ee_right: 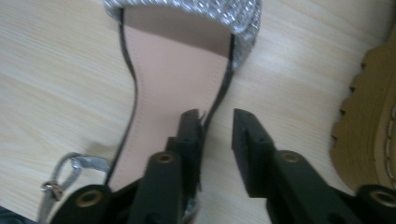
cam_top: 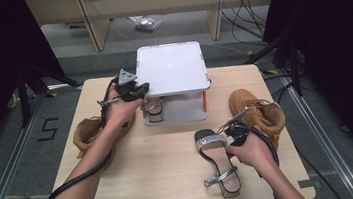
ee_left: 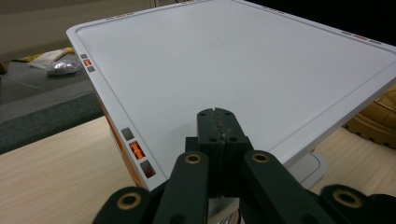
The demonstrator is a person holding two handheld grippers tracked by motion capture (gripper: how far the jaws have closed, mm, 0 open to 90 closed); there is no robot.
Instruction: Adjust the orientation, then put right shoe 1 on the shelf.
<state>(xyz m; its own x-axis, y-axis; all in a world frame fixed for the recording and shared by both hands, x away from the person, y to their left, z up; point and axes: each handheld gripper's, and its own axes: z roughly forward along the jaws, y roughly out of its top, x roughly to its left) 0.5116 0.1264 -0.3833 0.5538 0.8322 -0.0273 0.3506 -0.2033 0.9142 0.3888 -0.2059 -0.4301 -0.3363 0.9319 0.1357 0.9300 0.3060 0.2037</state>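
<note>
A black sandal (cam_top: 220,162) with a glittery silver toe strap and pink insole (ee_right: 173,88) lies on the wooden table at the front right. My right gripper (cam_top: 232,131) (ee_right: 217,123) hovers over its right edge with the jaws apart: one jaw is above the insole, the other above the table. A second sandal (cam_top: 154,108) sits on the lower tier of a white two-tier rack (cam_top: 171,67). My left gripper (cam_top: 136,91) (ee_left: 217,133) is shut with nothing in it, held at the rack's front left corner above its white top (ee_left: 243,60).
One tan boot (cam_top: 256,110) (ee_right: 369,140) stands right of the sandal, close to my right hand. Another tan boot (cam_top: 85,132) lies at the table's left under my left forearm. A boot sole (ee_left: 373,116) shows beyond the rack.
</note>
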